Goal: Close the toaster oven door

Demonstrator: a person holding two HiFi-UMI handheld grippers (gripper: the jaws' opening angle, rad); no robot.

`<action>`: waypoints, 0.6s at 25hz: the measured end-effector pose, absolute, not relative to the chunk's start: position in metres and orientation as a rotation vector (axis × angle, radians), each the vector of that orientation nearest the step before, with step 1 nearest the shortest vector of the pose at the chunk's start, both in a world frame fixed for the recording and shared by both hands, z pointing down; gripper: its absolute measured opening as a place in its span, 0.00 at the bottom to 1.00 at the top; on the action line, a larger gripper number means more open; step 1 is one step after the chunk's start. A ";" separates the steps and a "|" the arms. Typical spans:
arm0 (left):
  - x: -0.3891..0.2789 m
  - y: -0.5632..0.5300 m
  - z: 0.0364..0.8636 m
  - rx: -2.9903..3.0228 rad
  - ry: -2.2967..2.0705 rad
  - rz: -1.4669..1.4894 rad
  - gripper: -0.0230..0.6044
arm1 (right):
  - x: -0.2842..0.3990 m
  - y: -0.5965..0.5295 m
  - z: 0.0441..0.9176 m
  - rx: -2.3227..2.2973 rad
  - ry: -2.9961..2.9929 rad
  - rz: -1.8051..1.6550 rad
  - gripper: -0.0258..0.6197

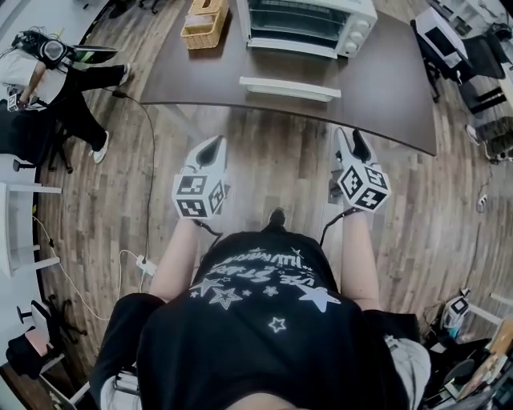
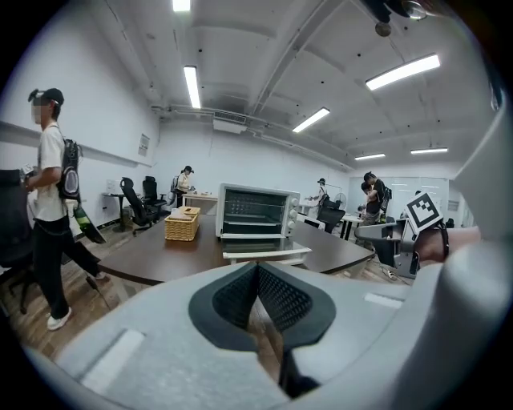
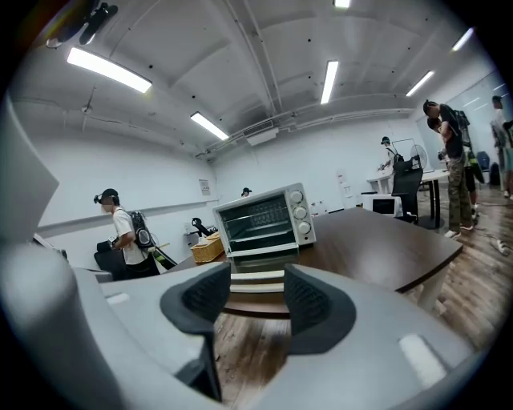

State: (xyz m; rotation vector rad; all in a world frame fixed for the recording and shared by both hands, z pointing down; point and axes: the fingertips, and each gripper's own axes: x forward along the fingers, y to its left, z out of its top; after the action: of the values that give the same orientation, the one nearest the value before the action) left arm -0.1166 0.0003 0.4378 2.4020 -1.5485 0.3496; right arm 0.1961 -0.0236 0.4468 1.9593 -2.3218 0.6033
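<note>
Gaping right hand-held gripper (image 3: 257, 293); left one (image 2: 256, 269) pinched

Toaster oven (image 1: 309, 22) on table (image 1: 385, 88); basket (image 1: 205, 29) on table, left of oven.

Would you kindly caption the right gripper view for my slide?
Jaws apart, the right tool faces the open toaster oven.

head: steeply down | gripper views: level, seemingly well off | shared: toaster oven (image 1: 309, 24), table (image 1: 385, 88)
</note>
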 end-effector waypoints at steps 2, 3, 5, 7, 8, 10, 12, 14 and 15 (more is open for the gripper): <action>-0.108 -0.008 0.441 2.395 -1.560 0.361 0.05 | 0.203 -0.037 0.454 1.940 -2.326 0.618 0.37; -0.104 -0.011 0.442 2.392 -1.567 0.368 0.05 | 0.205 -0.043 0.458 1.926 -2.330 0.626 0.37; -0.099 -0.015 0.444 2.383 -1.583 0.380 0.05 | 0.207 -0.052 0.465 1.896 -2.343 0.640 0.37; -0.097 -0.019 0.446 2.371 -1.599 0.388 0.05 | 0.208 -0.058 0.470 1.871 -2.352 0.649 0.37; -0.096 -0.021 0.446 2.365 -1.605 0.391 0.05 | 0.209 -0.060 0.472 1.864 -2.353 0.654 0.37; -0.096 -0.025 0.446 2.354 -1.614 0.399 0.05 | 0.210 -0.064 0.475 1.854 -2.352 0.670 0.37; -0.097 -0.029 0.445 2.346 -1.623 0.405 0.05 | 0.210 -0.067 0.479 1.845 -2.350 0.683 0.37; -0.096 -0.033 0.444 2.342 -1.630 0.407 0.05 | 0.211 -0.070 0.483 1.841 -2.341 0.692 0.37; -0.095 -0.034 0.444 2.341 -1.629 0.409 0.05 | 0.211 -0.071 0.486 1.843 -2.335 0.699 0.37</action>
State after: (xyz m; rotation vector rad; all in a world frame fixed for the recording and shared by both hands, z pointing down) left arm -0.0954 -0.0344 0.4445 2.3412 -1.6289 0.4088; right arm 0.2114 -0.0710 0.4857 1.8427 -2.3348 0.6993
